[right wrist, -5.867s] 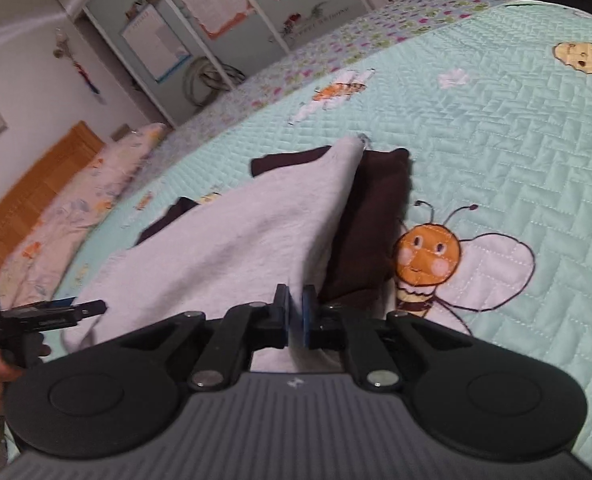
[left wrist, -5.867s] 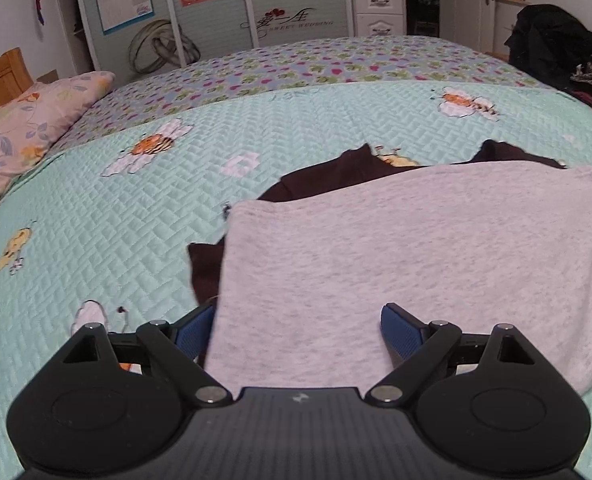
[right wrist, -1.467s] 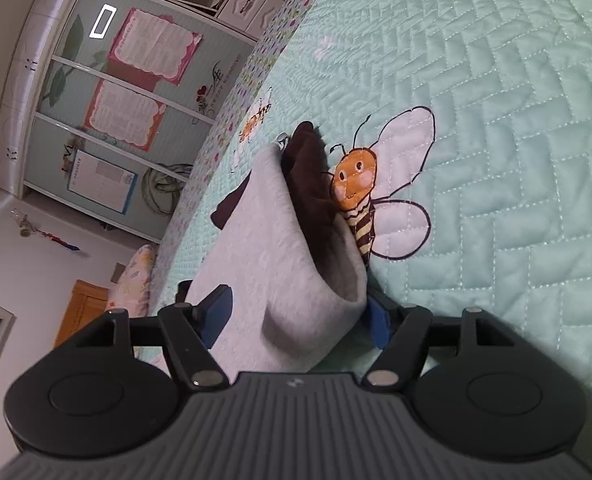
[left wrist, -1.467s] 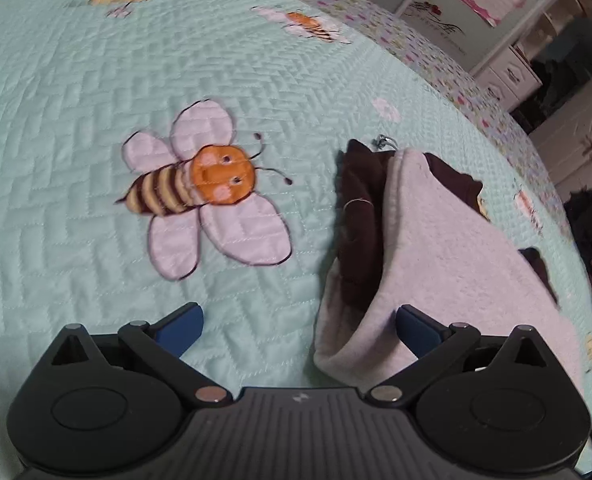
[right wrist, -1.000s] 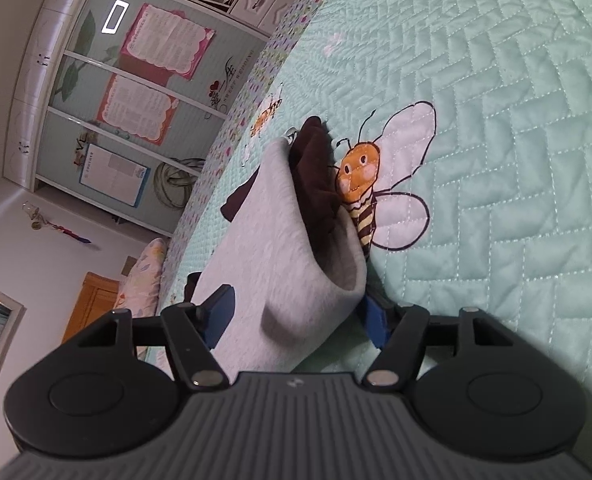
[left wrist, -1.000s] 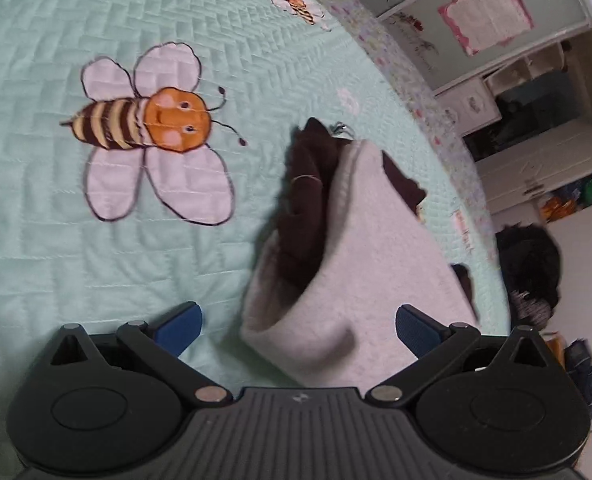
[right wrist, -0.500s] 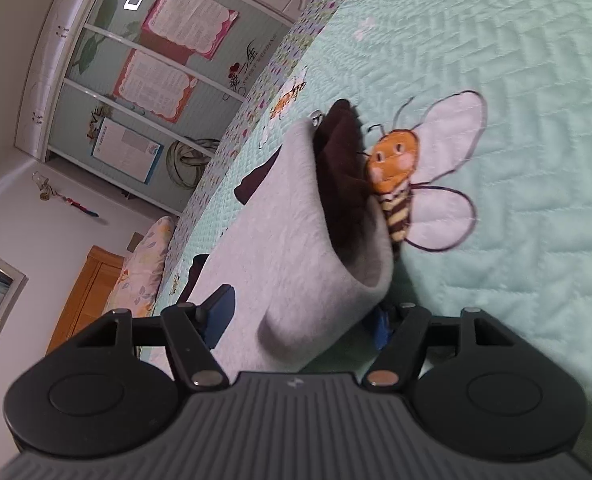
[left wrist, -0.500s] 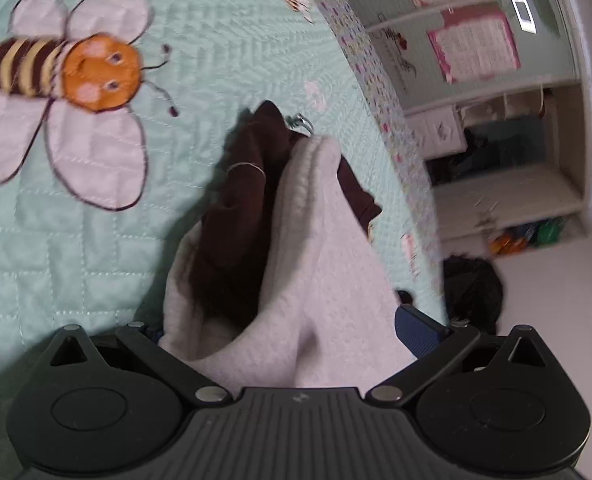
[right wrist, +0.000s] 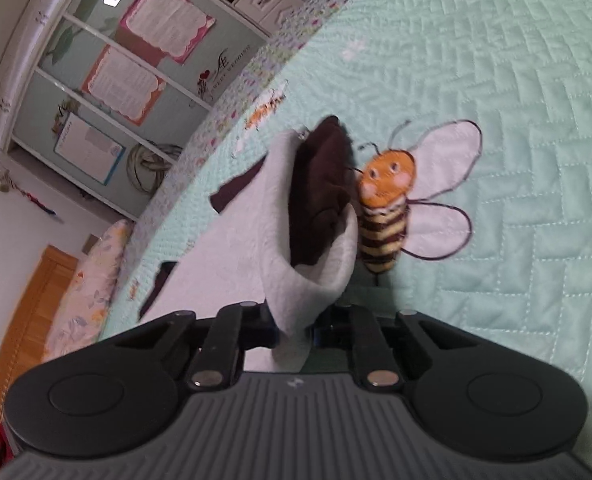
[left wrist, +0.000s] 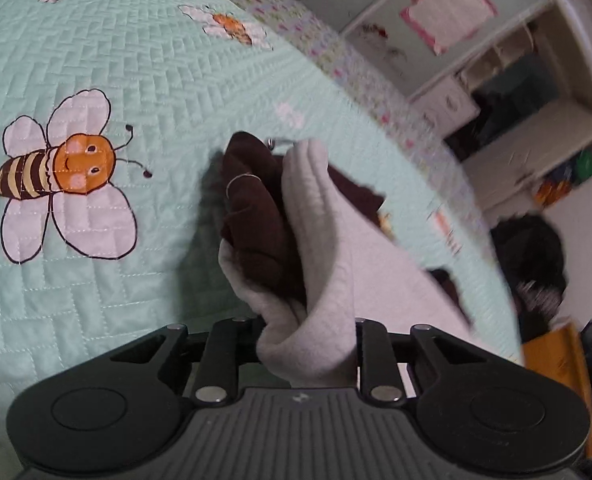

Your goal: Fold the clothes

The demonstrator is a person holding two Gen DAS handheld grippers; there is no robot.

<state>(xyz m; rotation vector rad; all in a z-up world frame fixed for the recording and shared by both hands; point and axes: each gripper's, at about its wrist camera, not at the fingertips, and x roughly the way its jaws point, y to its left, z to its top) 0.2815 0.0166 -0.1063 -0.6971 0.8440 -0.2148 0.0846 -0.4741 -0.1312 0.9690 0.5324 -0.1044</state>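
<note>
Closed now on the garment, both grippers, where half a second back the jaws stood wide around it. Grey outside, brown lining inside, lying along the bed, long fold already made, each end bunched and lifted off the quilt. Left gripper pinched tight on the grey fold at one end, just beside a bee stitched into the quilt. Right gripper clamped likewise on the other end, touching another bee. Probably the step of carrying one end over to the other, halving the length. Calls next for lifting both ends level, keeping the brown lining tucked in, and bringing the ends together without dragging the middle askew. Beyond the bed, a wardrobe with posters and a pillow.
</note>
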